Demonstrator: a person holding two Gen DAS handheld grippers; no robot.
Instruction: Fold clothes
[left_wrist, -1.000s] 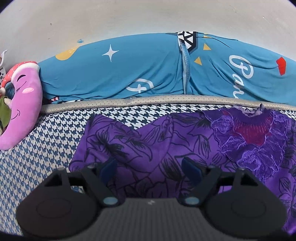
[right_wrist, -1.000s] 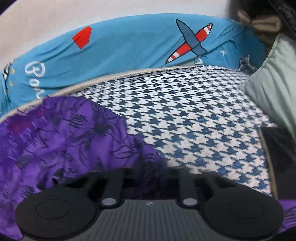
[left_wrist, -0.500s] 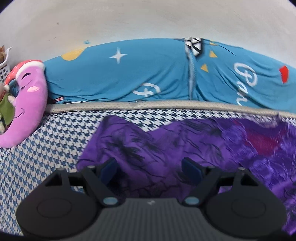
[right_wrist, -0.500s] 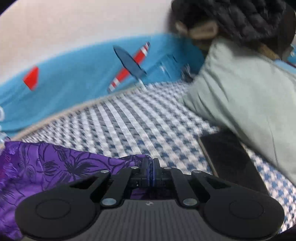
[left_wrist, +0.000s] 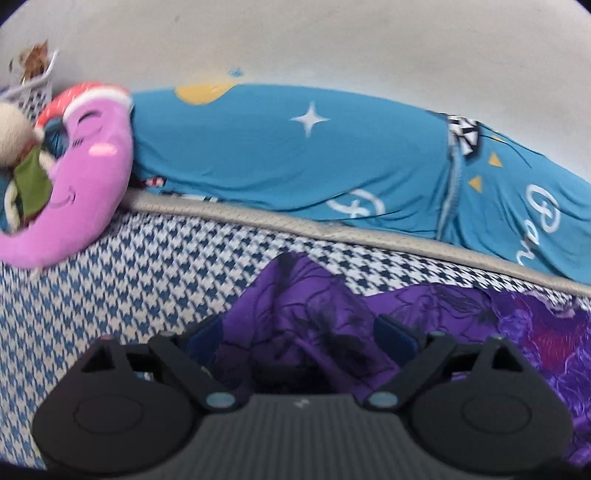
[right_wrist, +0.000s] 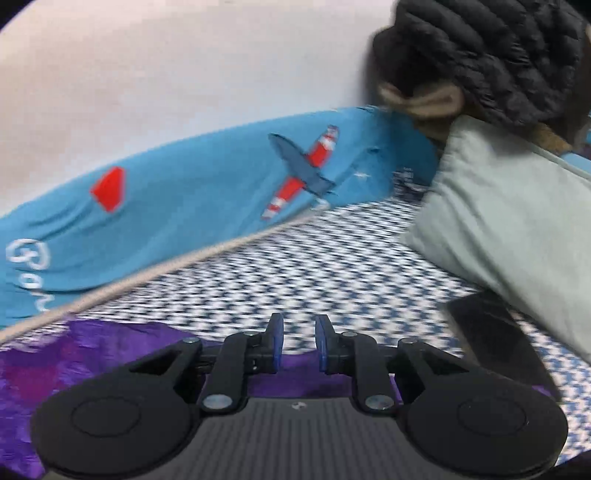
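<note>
**Purple garment lies under both grippers, stretched from one to the other**

The purple garment (left_wrist: 317, 317) lies on the checked bed cover (left_wrist: 147, 280), and its long axis runs sideways, from the left gripper (left_wrist: 301, 332) across to the right gripper (right_wrist: 298, 341). In the left wrist view the cloth sits directly in front of the tool and between its fingers, then spreads away to the right of it, where a lace part with some red (left_wrist: 546, 332) shows. The left gripper is spread wide; cloth lies in the gap but the pads do not press it.

In the right wrist view the garment (right_wrist: 74, 354) lies to the left of the tool and passes below its fingers. Ahead of the tips there is only the bed cover (right_wrist: 332, 273). The right fingers stand a small way apart, with nothing pinched between them.

My judgement: the left gripper is the nearer one to a usable edge, because a raised corner of cloth stands just ahead of it. The right gripper is at the other end, and the cloth there is under it, not in front.

Beyond the cover lies a blue blanket (left_wrist: 295, 162); a grey pillow (right_wrist: 517, 214) and a dark flat thing (right_wrist: 491, 332) lie to the right of the right tool.
</note>
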